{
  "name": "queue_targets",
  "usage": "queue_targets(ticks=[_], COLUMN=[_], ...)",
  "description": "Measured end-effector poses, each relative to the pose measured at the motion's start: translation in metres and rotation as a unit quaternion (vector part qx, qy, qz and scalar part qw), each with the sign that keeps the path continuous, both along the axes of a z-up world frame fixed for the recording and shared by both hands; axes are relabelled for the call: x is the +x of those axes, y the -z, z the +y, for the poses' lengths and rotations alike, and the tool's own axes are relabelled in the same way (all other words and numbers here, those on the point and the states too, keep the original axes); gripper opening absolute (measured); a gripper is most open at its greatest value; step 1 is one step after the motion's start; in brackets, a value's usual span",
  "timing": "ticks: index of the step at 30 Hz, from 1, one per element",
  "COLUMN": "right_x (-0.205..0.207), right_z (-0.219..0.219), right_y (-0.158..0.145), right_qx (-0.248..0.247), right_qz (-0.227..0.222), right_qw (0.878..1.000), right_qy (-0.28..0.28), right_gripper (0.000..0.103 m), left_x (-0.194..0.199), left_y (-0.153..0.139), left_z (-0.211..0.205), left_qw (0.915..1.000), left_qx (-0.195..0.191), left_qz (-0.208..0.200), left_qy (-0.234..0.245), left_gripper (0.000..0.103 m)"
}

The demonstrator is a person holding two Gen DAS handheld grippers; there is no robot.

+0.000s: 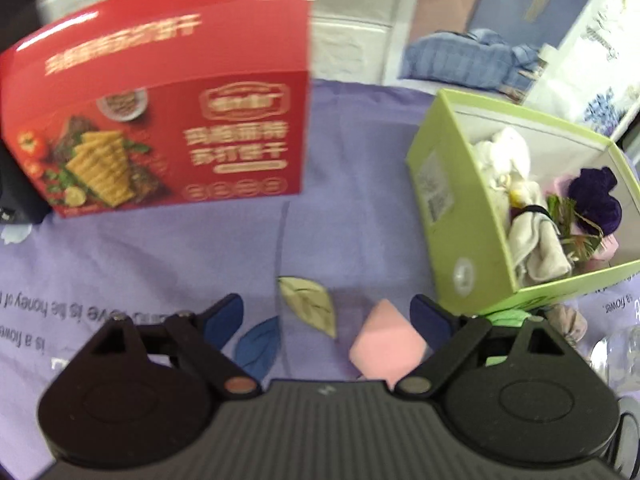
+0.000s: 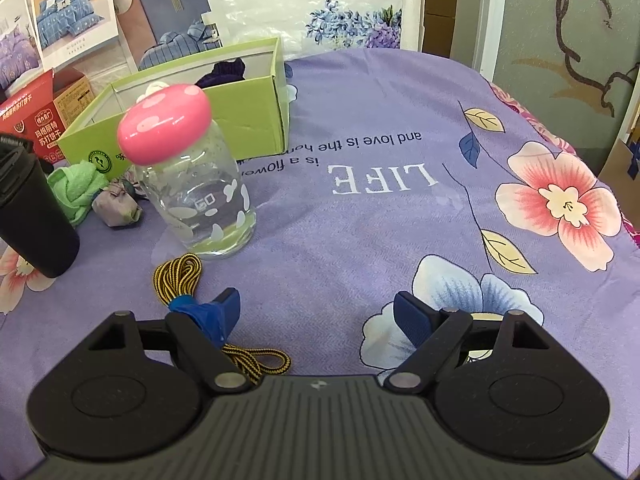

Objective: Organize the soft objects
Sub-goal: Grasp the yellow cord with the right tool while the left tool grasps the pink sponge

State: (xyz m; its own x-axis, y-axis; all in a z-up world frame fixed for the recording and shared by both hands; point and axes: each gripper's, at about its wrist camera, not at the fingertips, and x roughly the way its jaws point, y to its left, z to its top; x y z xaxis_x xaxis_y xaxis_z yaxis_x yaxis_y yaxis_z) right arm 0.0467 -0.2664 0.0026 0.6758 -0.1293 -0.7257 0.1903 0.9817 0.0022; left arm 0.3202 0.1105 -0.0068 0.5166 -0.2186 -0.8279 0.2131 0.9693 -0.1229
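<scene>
My left gripper, fingers apart, frames a pink foam square lying corner-forward on the lilac floral bedsheet; my right gripper gapes empty.

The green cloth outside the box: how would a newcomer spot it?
Find the green box on the purple sheet. By its front corner lies the green cloth, between a black cup and a grey-purple bundle; it alone is bright green.

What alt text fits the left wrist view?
The open left gripper hovers over a pink sponge on a purple floral cloth. A red cracker box stands behind; a green box to the right holds rolled cloths.
</scene>
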Motion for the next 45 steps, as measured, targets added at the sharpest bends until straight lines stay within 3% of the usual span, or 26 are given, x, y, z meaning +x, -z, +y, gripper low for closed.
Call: queue_targets(ticks=[6,10,14,20,27,32,37,40,43,45], right_x=[0.000,0.001,-0.002,0.002,0.002,0.003,0.013,0.023,0.036,0.034], right_z=[0.000,0.004,0.008,0.011,0.003,0.022,0.038,0.041,0.043,0.049], right_y=[0.003,0.012,0.014,0.019,0.022,0.012,0.027,0.031,0.035,0.039], right_qx=[0.004,0.018,0.037,0.042,0.060,0.066,0.031,0.021,0.015,-0.021], right_qz=[0.002,0.013,0.005,0.012,0.005,-0.012,0.027,0.027,0.034,0.031], right_qw=[1.000,1.000,0.999,0.998,0.998,0.991,0.988,0.986,0.984,0.981], right_qy=[0.002,-0.006,-0.026,-0.039,-0.035,-0.112,-0.152,-0.163,-0.174,-0.192], right_gripper=[0.070,0.070,0.070,0.070,0.071,0.071,0.071,0.072,0.073,0.074], left_x=[0.013,0.018,0.009,0.005,0.011,0.004,0.004,0.005,0.006,0.005], left_y=[0.029,0.037,0.039,0.034,0.032,0.030,0.031,0.032,0.035,0.038], left_z=[-0.031,-0.043,-0.044,-0.044,-0.048,-0.049,-0.051,-0.050,-0.050,-0.050], left_qw=[0.9990,0.9982,0.9975,0.9977,0.9970,0.9967,0.9969,0.9971,0.9972,0.9974], left_qx=[0.010,0.053,0.066,0.052,0.046,0.047,0.049,0.050,0.052,0.053], left_qz=[0.033,0.015,0.013,0.043,0.063,0.066,0.061,0.057,0.054,0.048], left_qy=[0.029,0.024,0.021,0.006,0.003,0.004,0.003,0.005,0.005,0.008], left_gripper=[0.091,0.091,0.091,0.076,0.068,0.068,0.070,0.075,0.088,0.088])
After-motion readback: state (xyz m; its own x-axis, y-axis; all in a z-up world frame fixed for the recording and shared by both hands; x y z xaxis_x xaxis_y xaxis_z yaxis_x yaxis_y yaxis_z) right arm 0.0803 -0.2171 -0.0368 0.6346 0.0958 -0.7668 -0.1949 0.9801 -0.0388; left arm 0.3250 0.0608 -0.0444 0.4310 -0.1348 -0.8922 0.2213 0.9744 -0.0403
